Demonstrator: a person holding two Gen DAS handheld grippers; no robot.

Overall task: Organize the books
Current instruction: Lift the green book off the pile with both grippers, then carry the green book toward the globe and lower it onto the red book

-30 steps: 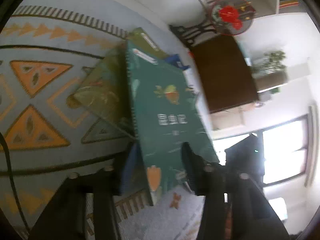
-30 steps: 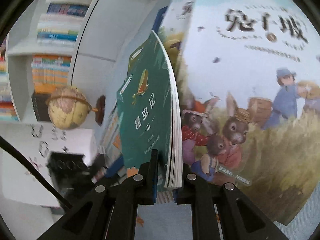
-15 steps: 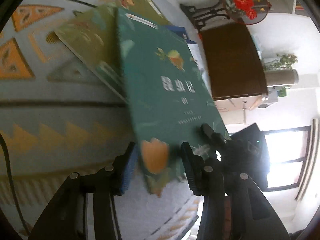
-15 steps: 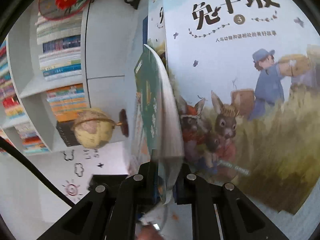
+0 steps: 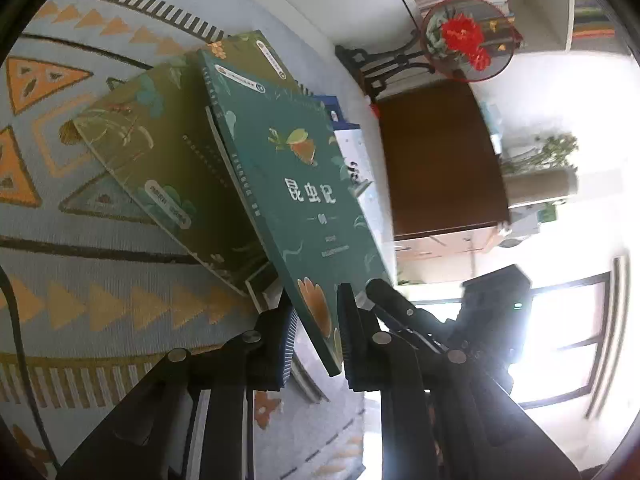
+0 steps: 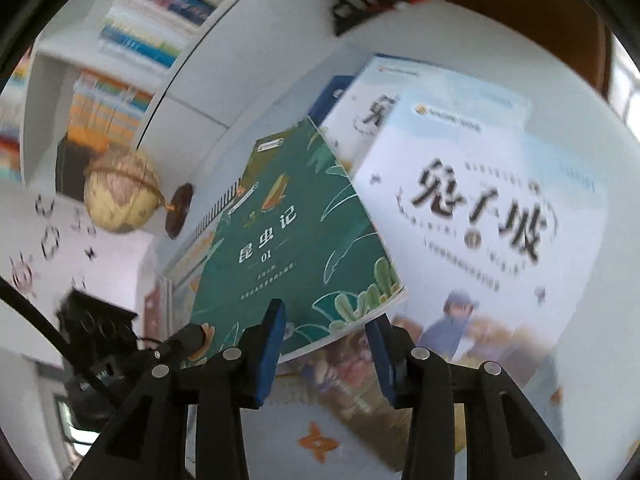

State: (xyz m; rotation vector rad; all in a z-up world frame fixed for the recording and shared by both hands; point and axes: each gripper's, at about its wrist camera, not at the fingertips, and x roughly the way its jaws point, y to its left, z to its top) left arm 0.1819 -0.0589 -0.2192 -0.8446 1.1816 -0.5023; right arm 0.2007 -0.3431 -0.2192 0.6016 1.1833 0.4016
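My left gripper [image 5: 318, 336] is shut on the lower corner of a dark green book [image 5: 288, 184] and holds it tilted above an olive green book [image 5: 160, 152] that lies on the patterned rug [image 5: 80, 264]. In the right wrist view the same green book [image 6: 296, 248] is lifted between my right gripper's [image 6: 326, 344] spread fingers, which do not touch it. That gripper is open. Beside it lies a pale blue rabbit picture book [image 6: 480, 220] on top of another like it.
A brown cabinet [image 5: 436, 160] and a black stand with a red flower fan [image 5: 468, 40] stand behind the books. White bookshelves [image 6: 120, 52] and a globe [image 6: 120, 192] are at the left. The left gripper's body [image 6: 100, 340] shows at lower left.
My right gripper has opened and let go of the green book. My left gripper has closed on the book's corner. The book now tilts with its cover facing the right camera.
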